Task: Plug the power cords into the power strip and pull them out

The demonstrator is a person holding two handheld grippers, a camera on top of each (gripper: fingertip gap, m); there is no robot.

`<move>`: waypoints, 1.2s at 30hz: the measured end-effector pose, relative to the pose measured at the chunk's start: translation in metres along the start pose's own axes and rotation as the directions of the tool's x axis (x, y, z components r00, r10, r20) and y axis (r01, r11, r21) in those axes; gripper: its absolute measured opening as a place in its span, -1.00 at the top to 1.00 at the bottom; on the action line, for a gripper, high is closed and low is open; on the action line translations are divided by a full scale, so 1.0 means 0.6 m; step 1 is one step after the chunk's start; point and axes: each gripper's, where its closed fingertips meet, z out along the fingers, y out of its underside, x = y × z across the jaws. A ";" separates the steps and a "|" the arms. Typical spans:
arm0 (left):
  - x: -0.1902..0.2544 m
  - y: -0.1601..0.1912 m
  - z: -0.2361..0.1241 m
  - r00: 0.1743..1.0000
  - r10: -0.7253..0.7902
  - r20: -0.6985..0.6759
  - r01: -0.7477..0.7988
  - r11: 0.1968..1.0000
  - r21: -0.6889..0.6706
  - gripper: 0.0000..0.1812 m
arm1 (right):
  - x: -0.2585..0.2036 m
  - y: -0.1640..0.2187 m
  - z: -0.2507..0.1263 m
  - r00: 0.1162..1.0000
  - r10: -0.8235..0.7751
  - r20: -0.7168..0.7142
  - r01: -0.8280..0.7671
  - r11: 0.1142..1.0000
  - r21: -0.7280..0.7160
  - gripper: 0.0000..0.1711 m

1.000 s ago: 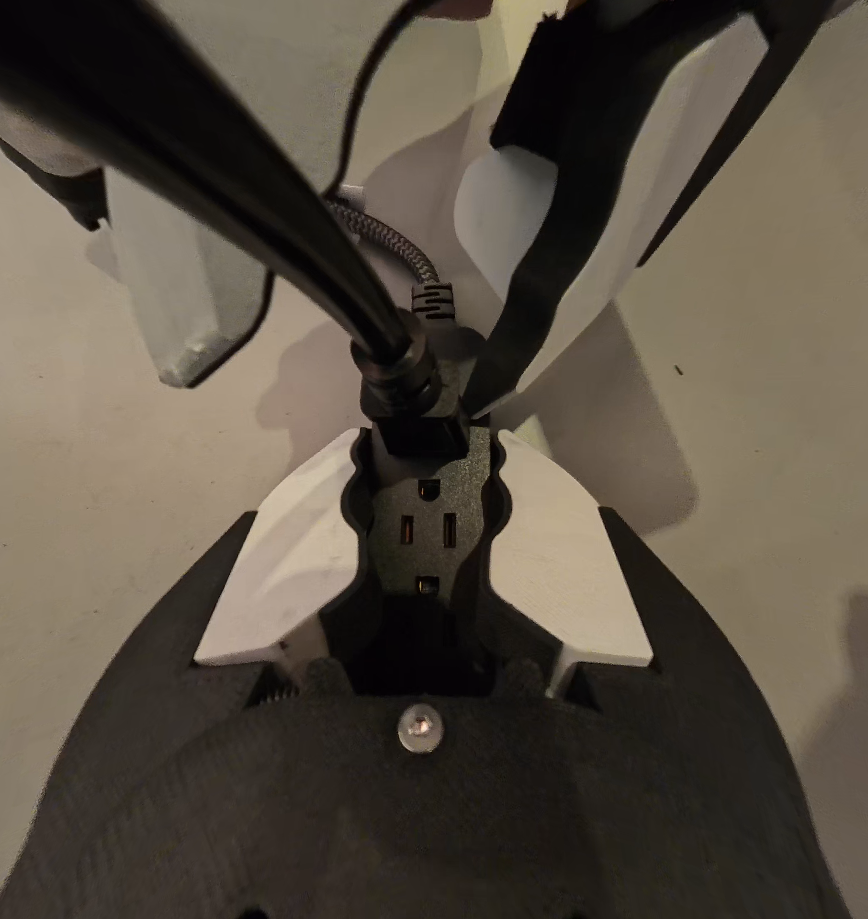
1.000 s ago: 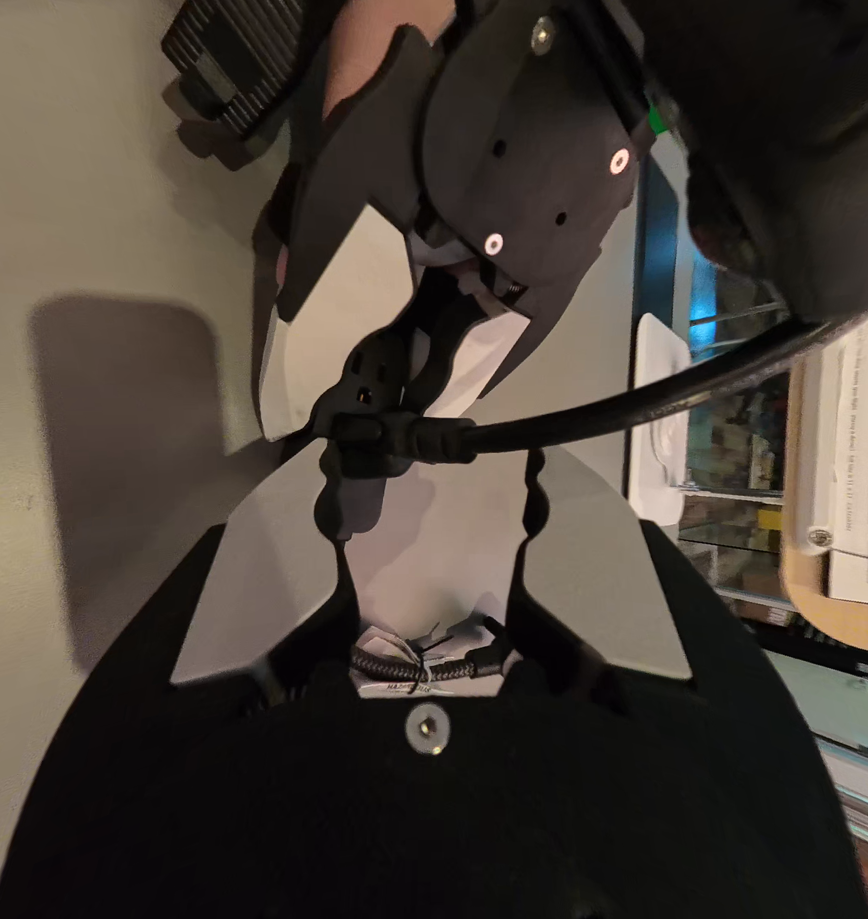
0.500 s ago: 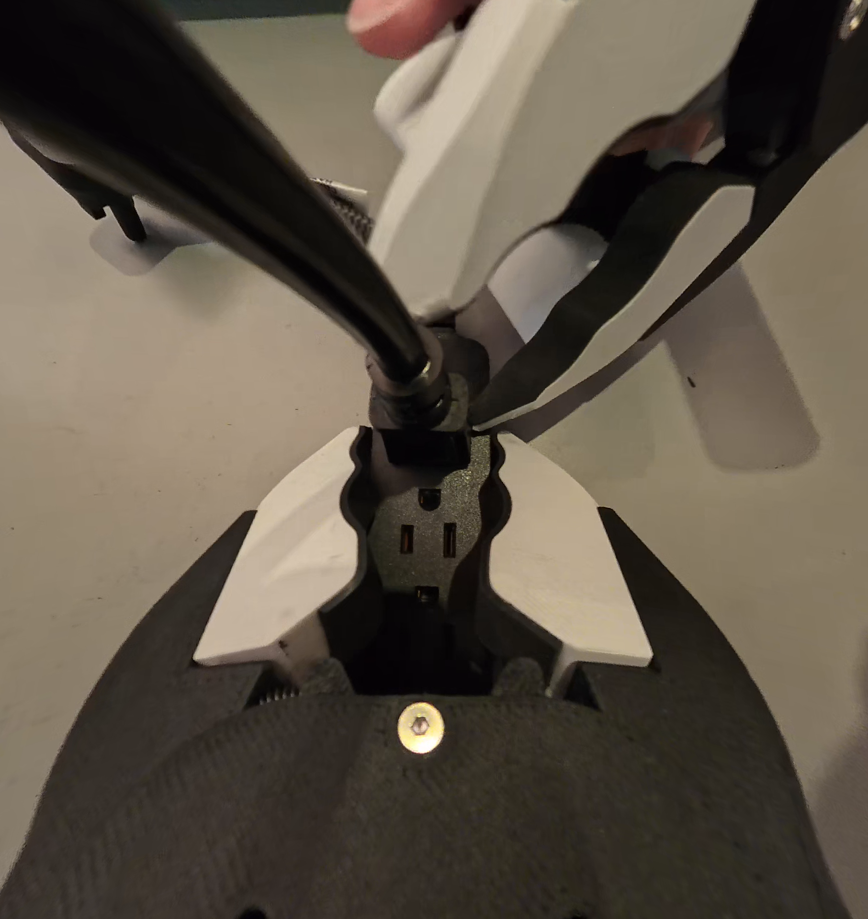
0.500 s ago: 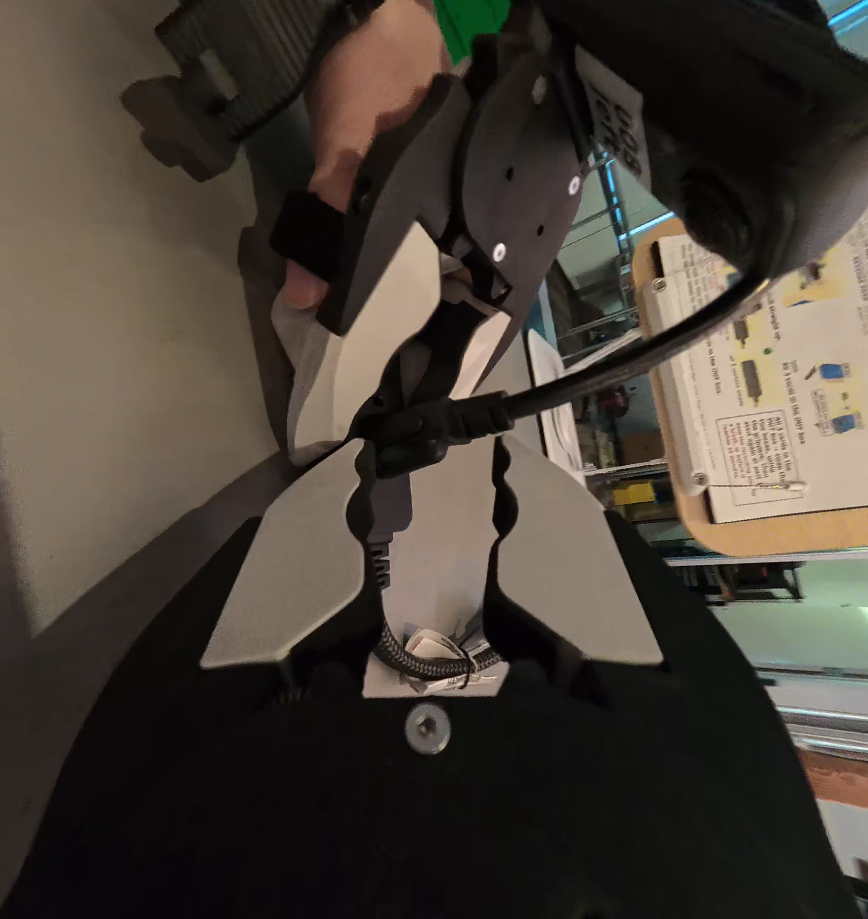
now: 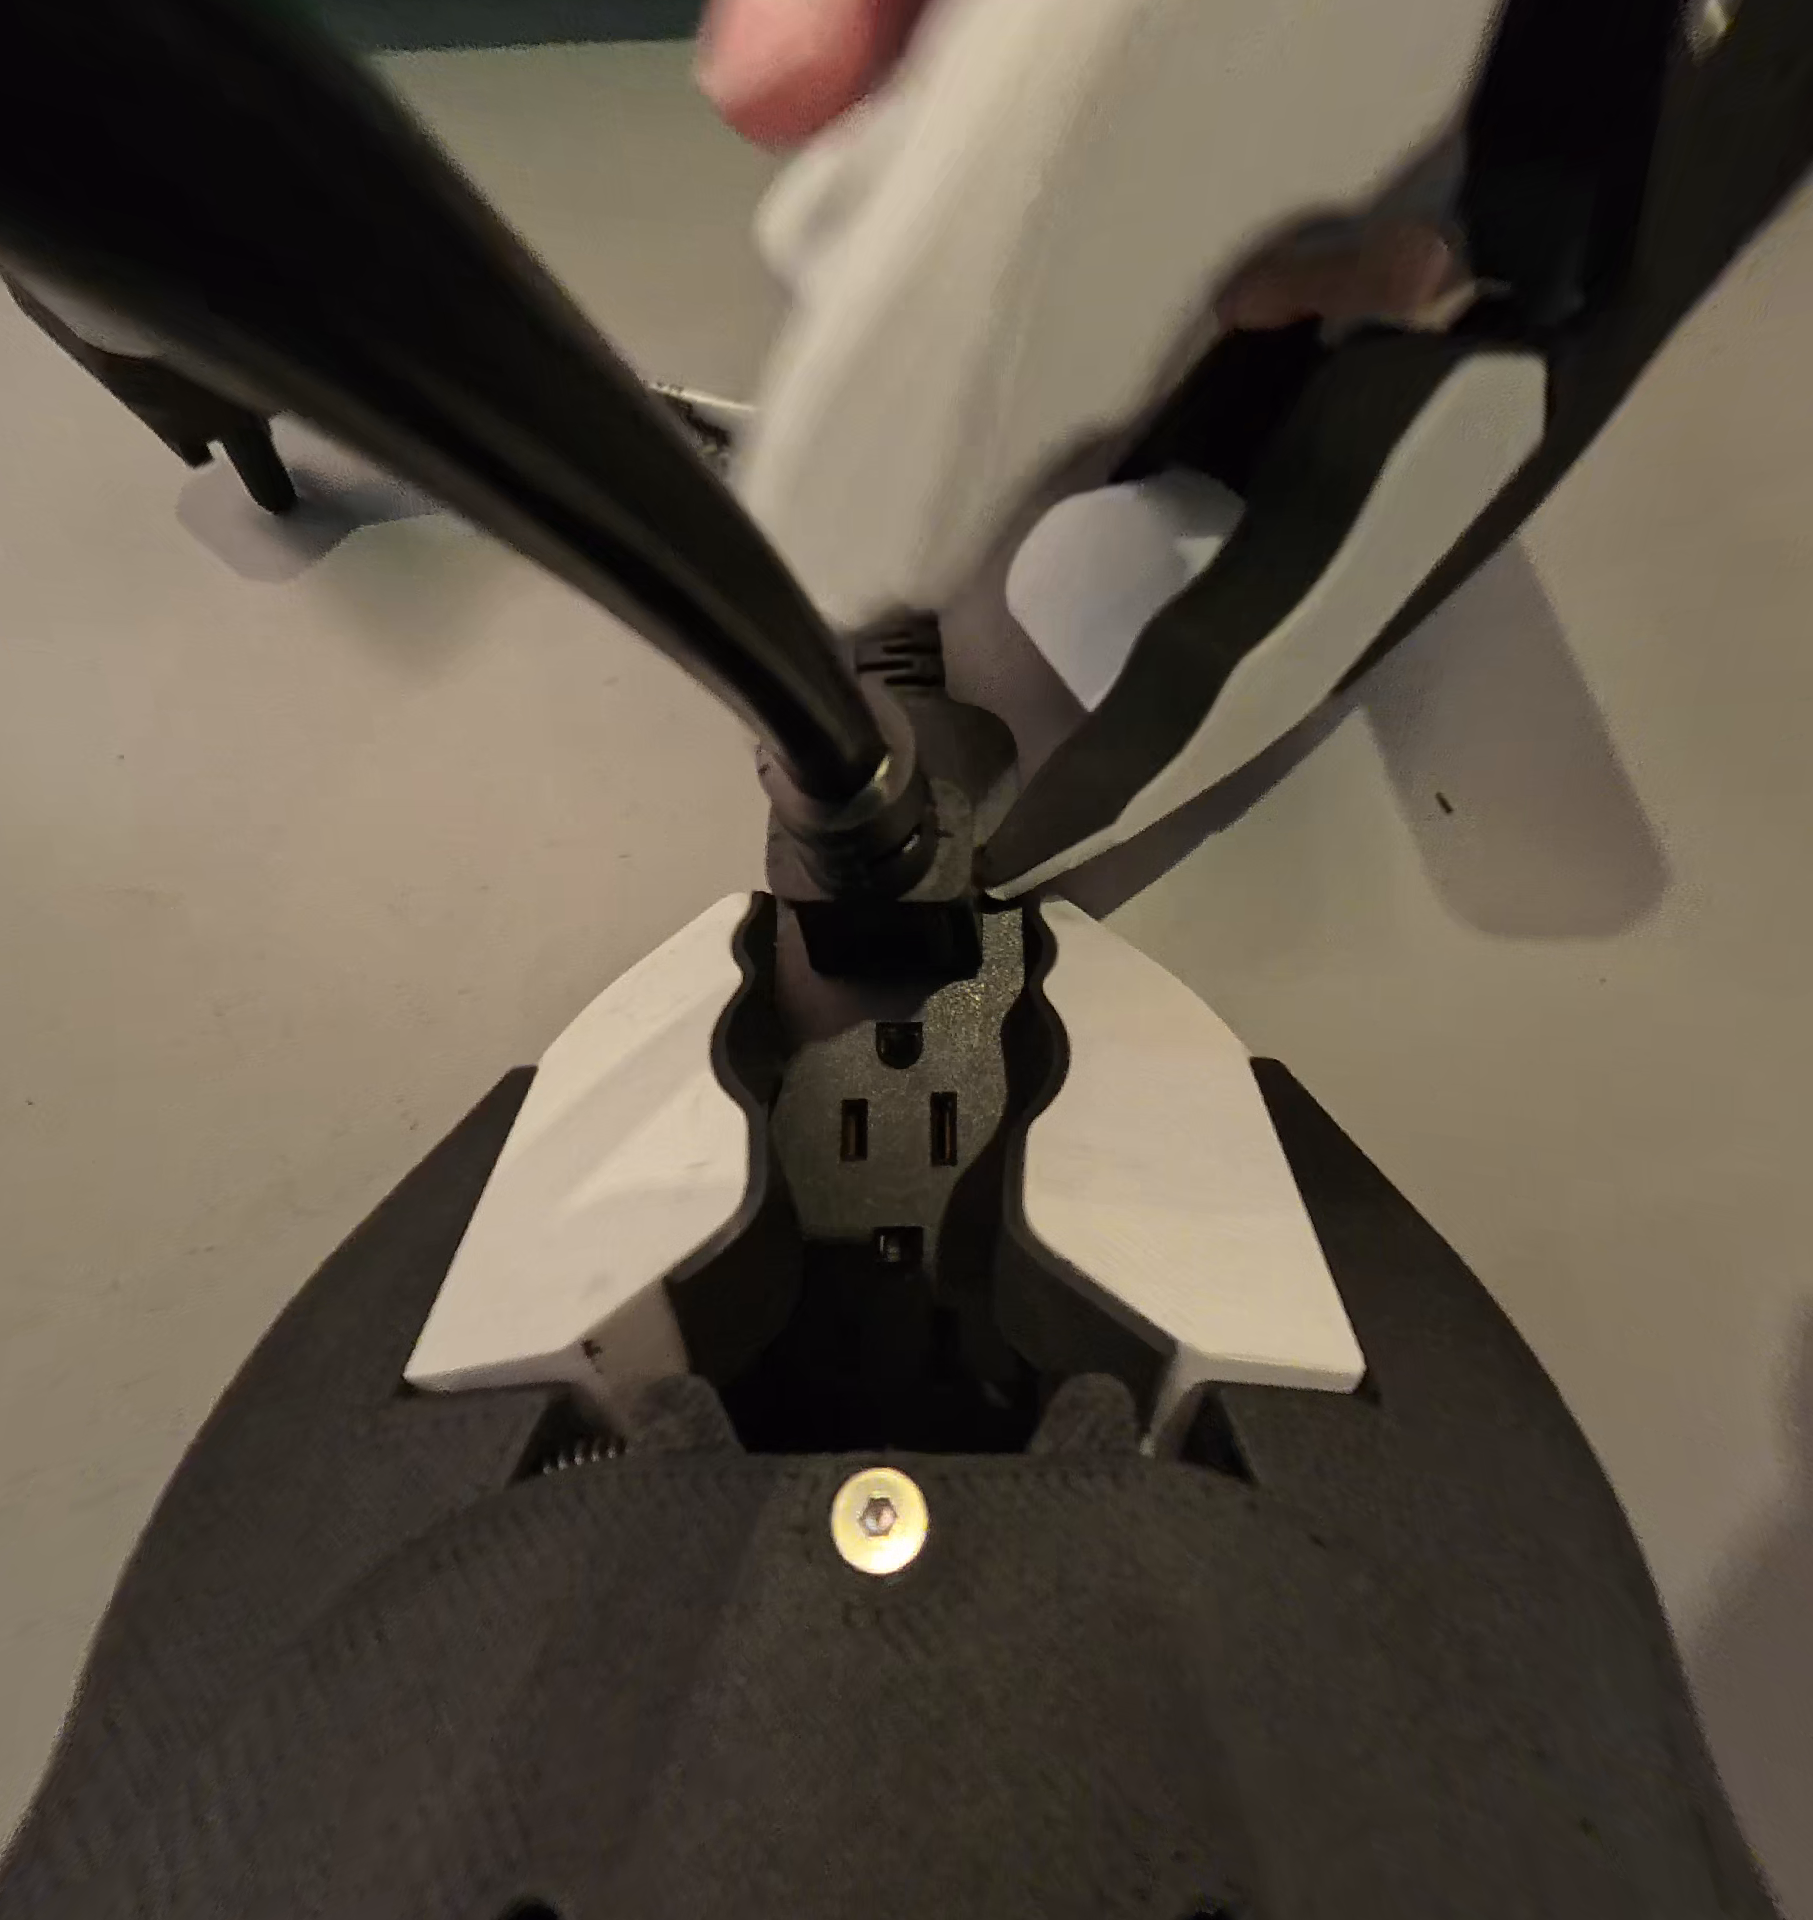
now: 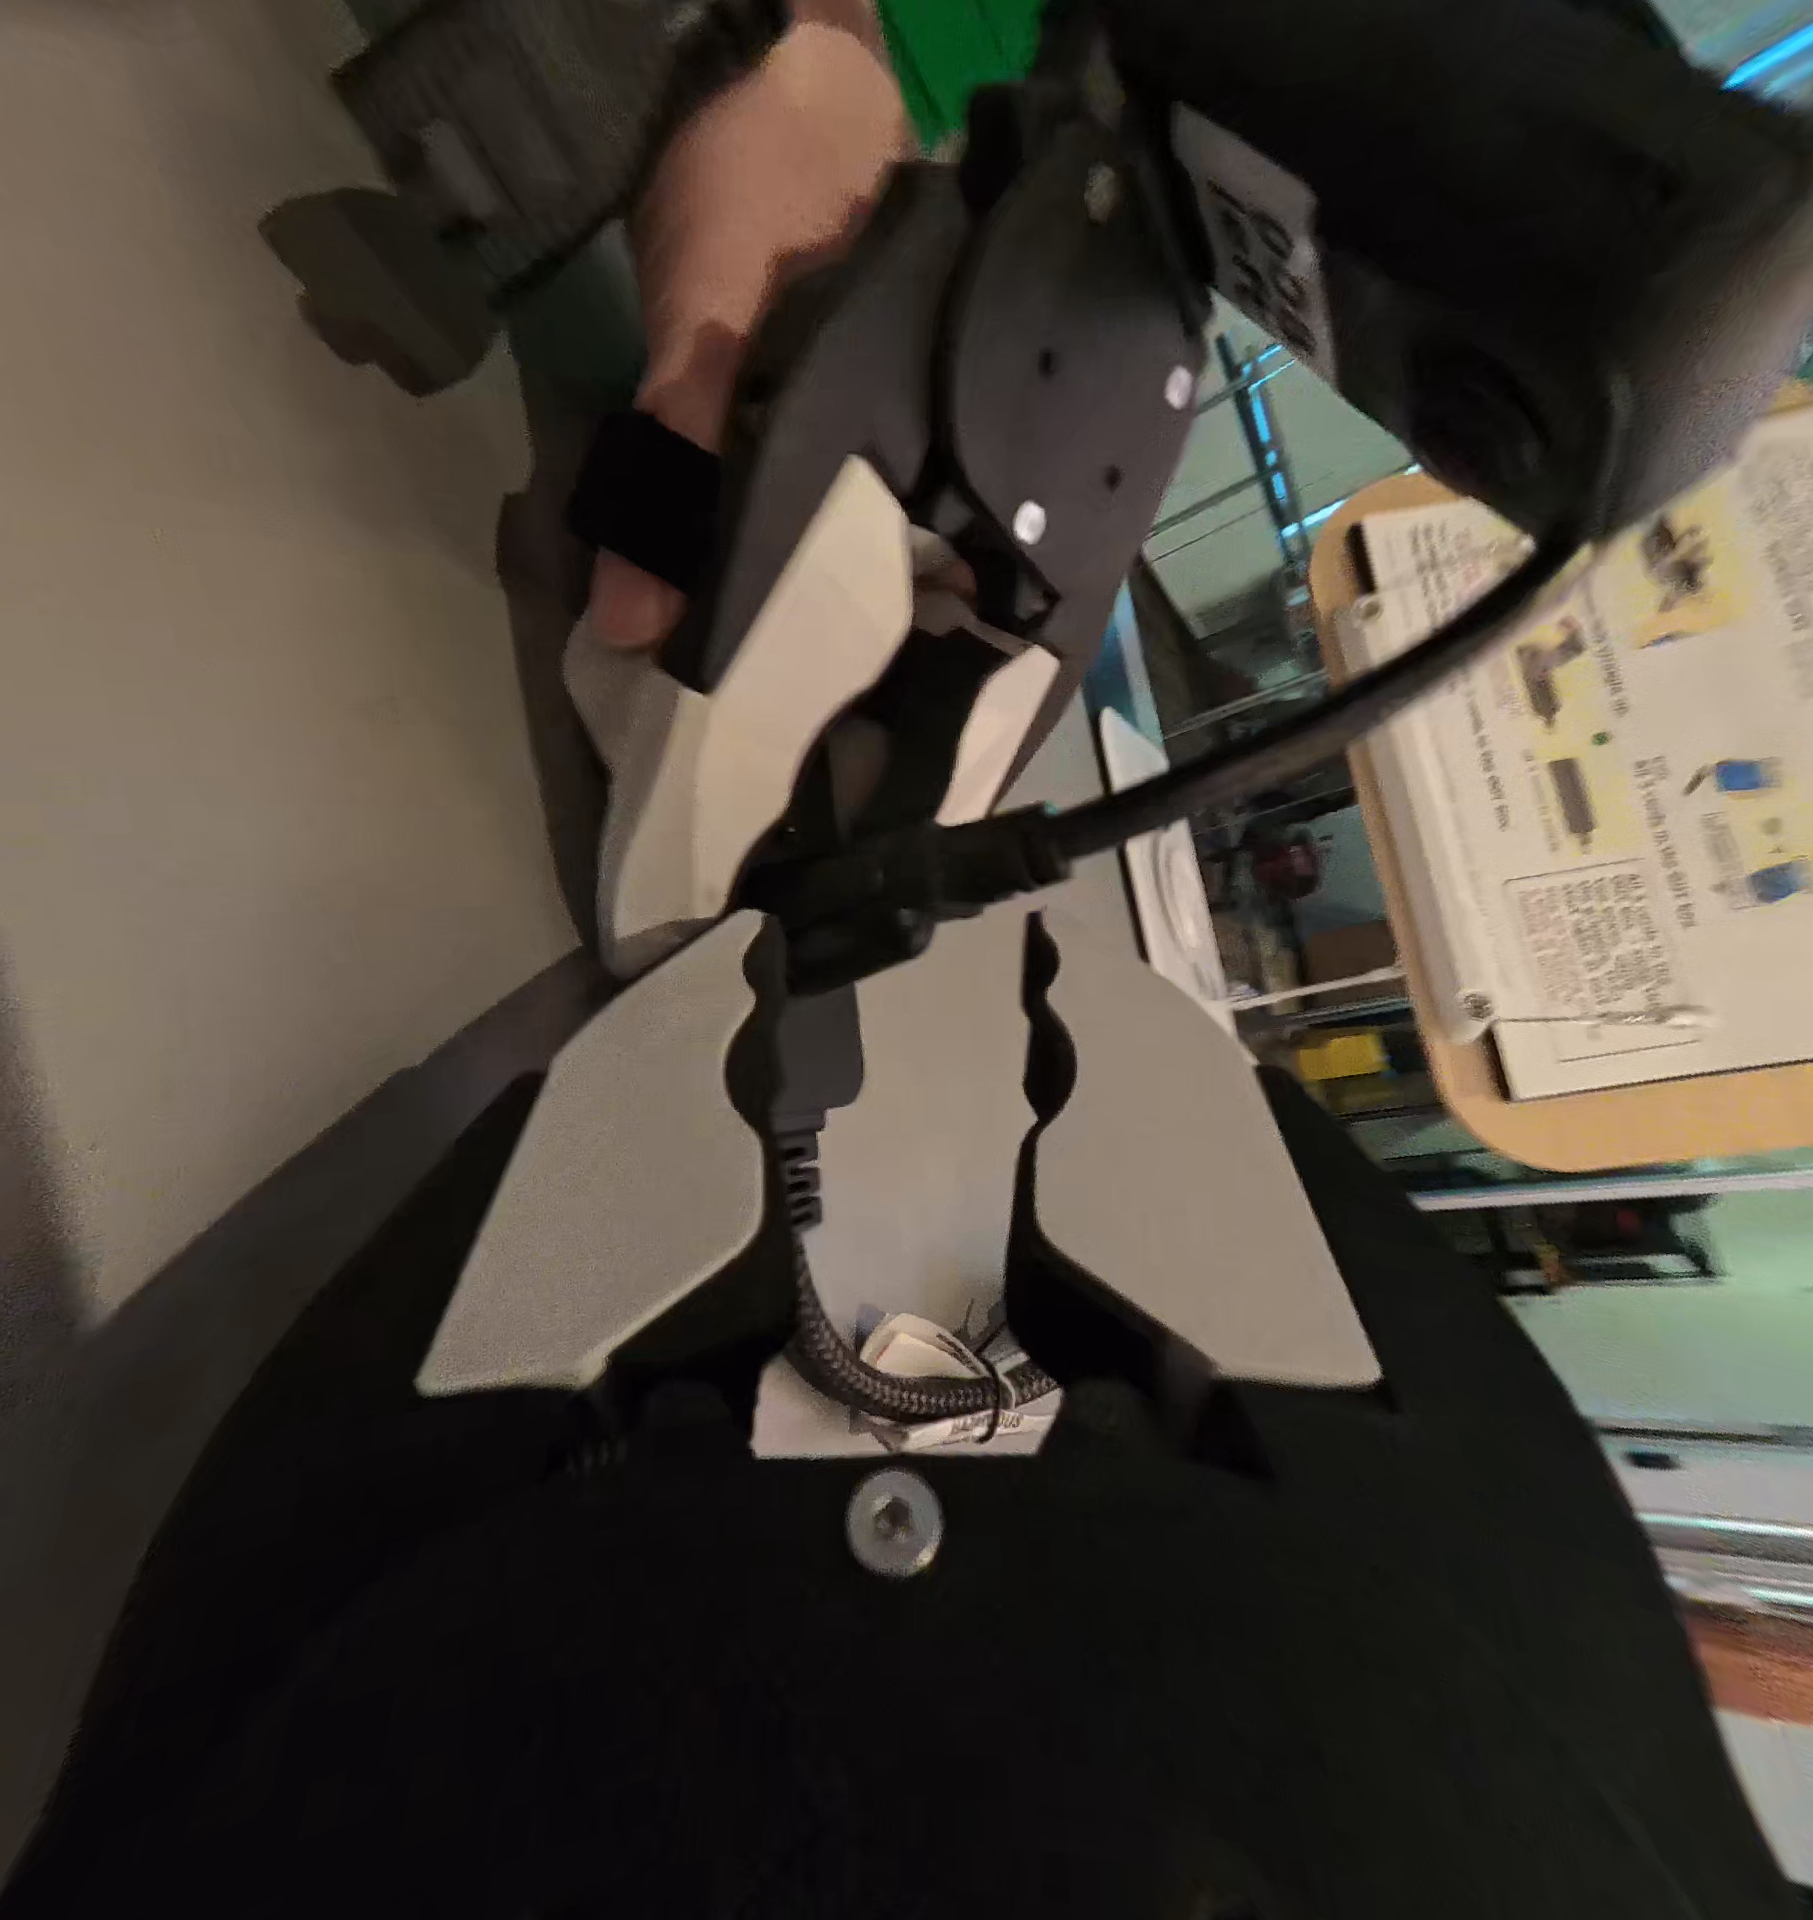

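Left wrist view is showing my left claw (image 5: 886, 1049) clamping the black power strip (image 5: 897, 1122), with the plug (image 5: 881, 831) of the thick power cord (image 5: 382, 343) sitting in its far outlet. My right claw (image 6: 891, 966) is gaping wide around that plug, not gripping. If it closes off-centre, I am risking a slip or levering the plug sideways.

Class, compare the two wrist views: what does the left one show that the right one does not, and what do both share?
Left only: the power strip's free socket face, clamped in the left claw. Right only: the strip's braided cord between the open right claw, plus a clipboard. Both: the black plug seated in the strip.
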 end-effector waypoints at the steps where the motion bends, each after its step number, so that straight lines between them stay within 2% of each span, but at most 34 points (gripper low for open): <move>1: 0.002 0.000 0.000 1.000 0.009 -0.008 -0.009 1.000 0.001 0.52 | 0.010 0.002 0.000 1.000 0.030 0.002 -0.030 1.000 -0.005 0.30; 3: 0.003 0.000 -0.001 1.000 0.014 -0.013 -0.014 1.000 0.001 0.52 | 0.017 0.005 0.001 1.000 0.020 0.015 -0.019 1.000 -0.019 0.15; 6: 0.004 0.000 0.000 1.000 0.023 -0.022 -0.023 1.000 0.002 0.52 | 0.013 0.006 0.002 0.998 -0.011 0.057 0.012 1.000 -0.013 0.21; 9: 0.007 -0.001 0.000 0.999 0.037 -0.036 -0.037 0.999 0.002 0.52 | 0.002 0.010 0.006 0.977 0.063 0.202 -0.057 0.998 -0.038 0.30; 14: 0.009 -0.001 0.001 0.998 0.046 -0.045 -0.046 0.999 0.003 0.52 | -0.007 0.012 0.019 0.870 0.116 0.478 -0.070 0.991 -0.113 0.25; 20: 0.009 -0.001 0.001 0.997 0.049 -0.051 -0.049 0.999 0.002 0.53 | -0.013 0.015 0.031 0.773 0.134 0.620 -0.013 0.981 -0.195 0.20; 25: 0.008 -0.002 0.001 0.998 0.041 -0.047 -0.041 0.999 -0.001 0.53 | -0.011 0.017 0.030 0.812 0.120 0.571 0.012 0.975 -0.222 0.20; 30: 0.003 -0.003 0.003 0.999 0.019 -0.026 -0.019 1.000 -0.002 0.54 | -0.002 0.011 0.026 0.901 0.059 0.431 0.014 0.986 -0.163 0.23; 36: -0.001 -0.003 0.004 1.000 0.000 -0.009 0.000 1.000 -0.003 0.53 | -0.006 0.007 0.017 0.963 0.071 0.261 -0.054 0.996 -0.073 0.41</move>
